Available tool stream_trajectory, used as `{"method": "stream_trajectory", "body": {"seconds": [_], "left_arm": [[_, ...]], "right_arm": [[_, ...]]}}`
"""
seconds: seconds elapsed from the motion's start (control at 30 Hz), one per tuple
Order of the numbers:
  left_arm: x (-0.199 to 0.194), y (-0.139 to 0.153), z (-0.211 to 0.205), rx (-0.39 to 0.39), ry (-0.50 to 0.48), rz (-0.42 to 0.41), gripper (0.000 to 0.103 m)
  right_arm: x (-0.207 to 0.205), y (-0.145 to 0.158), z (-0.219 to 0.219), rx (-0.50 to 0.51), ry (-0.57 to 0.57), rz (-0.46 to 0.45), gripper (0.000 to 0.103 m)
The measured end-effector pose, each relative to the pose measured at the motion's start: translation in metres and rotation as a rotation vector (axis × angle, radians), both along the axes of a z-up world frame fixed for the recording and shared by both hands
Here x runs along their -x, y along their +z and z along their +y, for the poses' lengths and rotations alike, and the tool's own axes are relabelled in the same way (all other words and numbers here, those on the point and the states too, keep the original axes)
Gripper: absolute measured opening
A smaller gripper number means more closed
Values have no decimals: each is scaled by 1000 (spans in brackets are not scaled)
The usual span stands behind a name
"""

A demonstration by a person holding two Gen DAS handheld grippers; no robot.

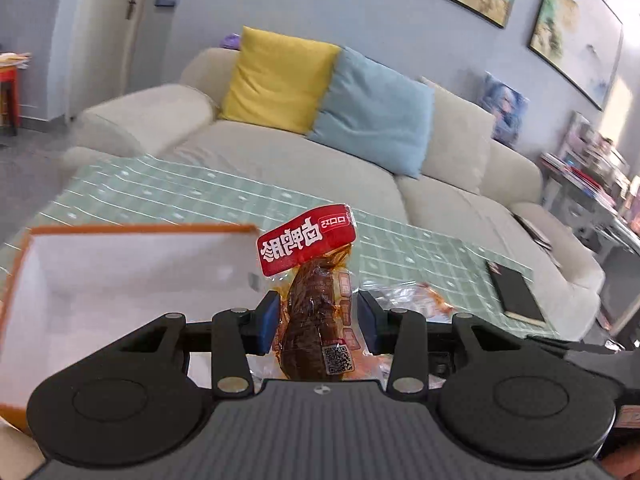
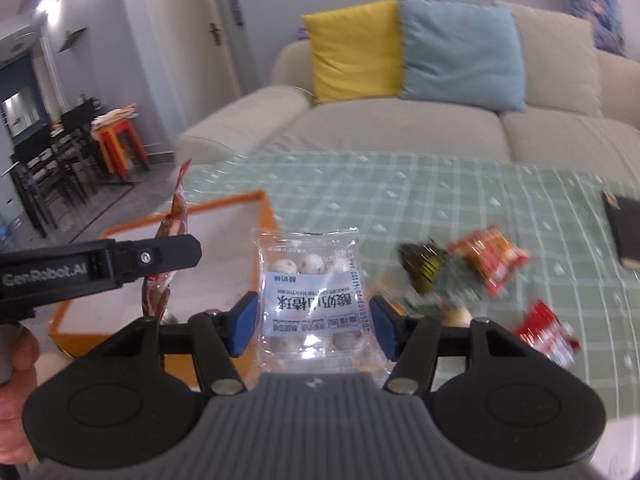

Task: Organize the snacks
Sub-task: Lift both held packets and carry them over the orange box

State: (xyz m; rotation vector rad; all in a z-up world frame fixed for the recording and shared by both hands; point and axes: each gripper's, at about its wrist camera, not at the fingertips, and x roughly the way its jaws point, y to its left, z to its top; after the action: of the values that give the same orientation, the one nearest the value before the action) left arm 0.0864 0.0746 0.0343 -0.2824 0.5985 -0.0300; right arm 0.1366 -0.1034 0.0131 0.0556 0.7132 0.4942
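Two packets held; loose snacks, seemingly blurred, only in right view.

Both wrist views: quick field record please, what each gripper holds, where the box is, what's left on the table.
left gripper: shut on red-label meat snack pack
right gripper: shut on clear yogurt hawthorn ball pack
box: orange-rimmed, white inside, left of both packs
loose snacks: several on green checked tablecloth
other: black notebook

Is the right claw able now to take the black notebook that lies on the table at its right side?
Probably not as things stand. The right claw is already shut on a clear packet of white balls, so its pads are taken. The black notebook lies apart, with nothing on it, but the packet must go first.
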Motion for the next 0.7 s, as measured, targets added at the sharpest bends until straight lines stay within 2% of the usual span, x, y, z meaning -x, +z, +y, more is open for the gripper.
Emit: {"method": "stream_trajectory", "body": {"seconds": [0.2, 0.33, 0.5, 0.7], "left_arm": [[-9, 6, 50, -19, 57, 44, 47], [-13, 4, 85, -22, 78, 94, 47], [-26, -16, 121, -42, 119, 205, 47], [-44, -51, 142, -61, 138, 372, 47]], "right_arm": [[-14, 15, 52, 19, 118, -27, 58], [-31, 14, 84, 17, 202, 16, 58], [-55, 1, 123, 45, 252, 90, 58], [-75, -29, 161, 120, 289, 168, 58]]}}
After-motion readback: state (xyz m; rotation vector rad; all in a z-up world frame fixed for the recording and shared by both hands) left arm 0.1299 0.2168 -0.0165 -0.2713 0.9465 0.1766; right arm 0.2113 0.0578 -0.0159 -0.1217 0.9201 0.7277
